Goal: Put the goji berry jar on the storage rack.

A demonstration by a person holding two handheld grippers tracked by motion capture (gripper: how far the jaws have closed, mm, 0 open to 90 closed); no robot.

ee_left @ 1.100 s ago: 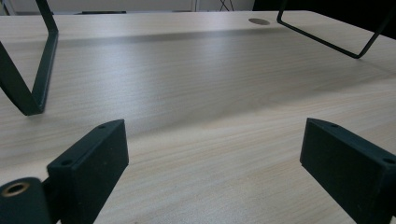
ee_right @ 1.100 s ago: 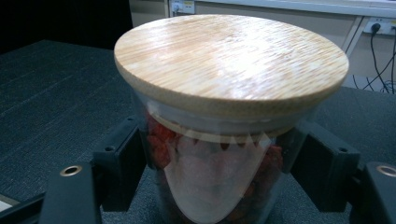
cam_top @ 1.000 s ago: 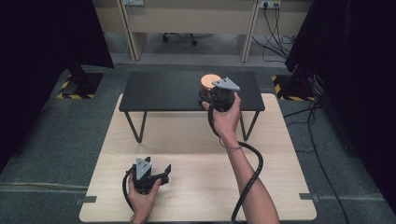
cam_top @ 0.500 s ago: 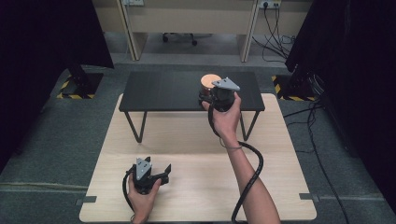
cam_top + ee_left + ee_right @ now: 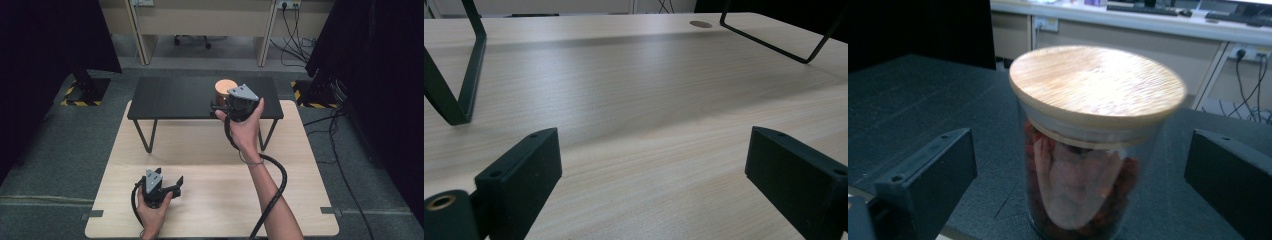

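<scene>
A glass jar [image 5: 1083, 185] with a round wooden lid [image 5: 1098, 82] and reddish contents stands on the low black table [image 5: 175, 95]. In the high view the jar [image 5: 223, 90] sits near that table's front right. My right gripper [image 5: 1080, 195] is open, its jaws wide on either side of the jar without touching it. From above the right gripper [image 5: 220, 106] is held just in front of the jar. My left gripper [image 5: 175, 184] rests low over the wooden tabletop [image 5: 210, 200] near the front left, open with nothing between its jaws [image 5: 651, 175].
The black table's wire legs [image 5: 461, 95] stand on the pale wooden tabletop. Black curtains [image 5: 50, 45] flank both sides. A desk with cables [image 5: 295, 20] and a chair base lies beyond. A thick cable [image 5: 272, 195] trails from the right gripper along the forearm.
</scene>
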